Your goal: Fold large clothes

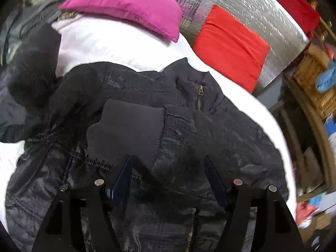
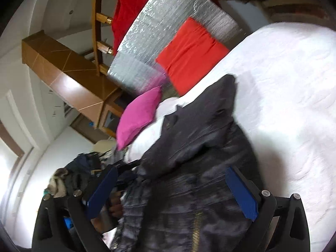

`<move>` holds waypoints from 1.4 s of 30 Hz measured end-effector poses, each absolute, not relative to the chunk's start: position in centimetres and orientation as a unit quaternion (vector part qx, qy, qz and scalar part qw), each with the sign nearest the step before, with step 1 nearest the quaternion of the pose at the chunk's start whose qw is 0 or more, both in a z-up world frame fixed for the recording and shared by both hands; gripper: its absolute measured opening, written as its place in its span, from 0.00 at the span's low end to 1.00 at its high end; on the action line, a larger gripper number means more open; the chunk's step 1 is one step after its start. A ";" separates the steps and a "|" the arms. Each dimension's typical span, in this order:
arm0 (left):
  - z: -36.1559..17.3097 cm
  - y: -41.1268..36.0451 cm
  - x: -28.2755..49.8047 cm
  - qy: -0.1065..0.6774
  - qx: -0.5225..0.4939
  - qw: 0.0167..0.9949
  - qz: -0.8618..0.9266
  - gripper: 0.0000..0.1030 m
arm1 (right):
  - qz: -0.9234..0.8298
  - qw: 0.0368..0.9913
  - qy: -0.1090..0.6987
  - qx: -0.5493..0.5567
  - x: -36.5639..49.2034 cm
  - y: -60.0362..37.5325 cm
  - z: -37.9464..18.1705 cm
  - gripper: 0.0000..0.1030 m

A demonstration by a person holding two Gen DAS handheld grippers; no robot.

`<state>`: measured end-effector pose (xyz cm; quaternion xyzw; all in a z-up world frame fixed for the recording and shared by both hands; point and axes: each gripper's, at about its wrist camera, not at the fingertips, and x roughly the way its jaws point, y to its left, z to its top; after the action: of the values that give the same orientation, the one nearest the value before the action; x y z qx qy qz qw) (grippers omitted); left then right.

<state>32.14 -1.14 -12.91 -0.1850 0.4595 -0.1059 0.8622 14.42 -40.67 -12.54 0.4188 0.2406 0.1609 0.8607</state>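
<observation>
A black quilted jacket (image 1: 210,138) lies zipped up on the white bed (image 1: 100,42), its collar and brass zip (image 1: 200,96) pointing away from me. One sleeve with a matte cuff (image 1: 126,126) is laid across its chest. My left gripper (image 1: 168,172) hovers open just above the jacket's front, with no cloth pinched between its pads. In the right wrist view the jacket (image 2: 199,147) runs up the frame on the bed (image 2: 283,94). My right gripper (image 2: 172,191) stands wide open over its lower part, blue pads (image 2: 241,193) well apart. A hand (image 2: 114,209) shows behind the left pad.
A pink pillow (image 1: 126,6) lies at the head of the bed. Beyond it a folded red cloth (image 1: 229,48) rests on a silver foil mat (image 1: 262,16). A wicker basket (image 1: 310,79) stands to the right. More dark clothes (image 2: 79,174) are piled off the bed's side.
</observation>
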 end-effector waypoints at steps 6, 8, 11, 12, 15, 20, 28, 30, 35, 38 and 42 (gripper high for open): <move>-14.2 1.9 33.4 0.458 -0.298 0.832 -0.096 0.76 | 0.152 0.844 0.257 0.446 14.1 -40.8 -13.1 1.00; -14.8 2.4 33.8 0.465 -0.314 0.823 -0.090 0.76 | 0.153 0.842 0.257 0.448 14.3 -40.7 -12.8 1.00; -15.8 2.7 34.9 0.477 -0.339 0.806 -0.088 0.74 | 0.156 0.841 0.262 0.447 14.5 -40.4 -12.5 1.00; -16.0 2.8 35.1 0.479 -0.344 0.803 -0.085 0.66 | 0.156 0.841 0.264 0.446 14.6 -40.2 -12.5 1.00; -16.1 3.2 34.9 0.482 -0.356 0.797 -0.079 0.59 | 0.154 0.837 0.274 0.448 14.6 -39.9 -12.7 1.00; -15.8 3.6 32.2 0.482 -0.349 0.801 -0.065 0.81 | 0.144 0.829 0.277 0.464 14.9 -40.4 -12.7 1.00; -17.5 3.1 32.9 0.492 -0.378 0.778 -0.095 0.82 | 0.147 0.814 0.279 0.487 16.3 -40.2 -12.4 1.00; -17.5 3.2 33.3 0.487 -0.378 0.781 -0.103 0.53 | 0.145 0.813 0.284 0.488 16.2 -40.1 -12.6 1.00; -16.9 3.3 33.7 0.478 -0.371 0.787 -0.122 0.29 | 0.138 0.810 0.292 0.489 16.8 -40.0 -12.9 1.00; -13.7 3.4 32.8 0.436 -0.347 0.822 -0.121 0.27 | 0.139 0.818 0.292 0.476 17.2 -39.6 -12.3 1.00; -11.6 2.8 31.5 0.402 -0.283 0.866 -0.090 0.35 | 0.128 0.826 0.292 0.465 17.6 -39.9 -12.1 1.00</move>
<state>31.51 2.76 -11.64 -0.2831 0.4019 -0.0905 0.8661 17.63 -39.91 -12.11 0.4647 0.2924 0.1282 0.8259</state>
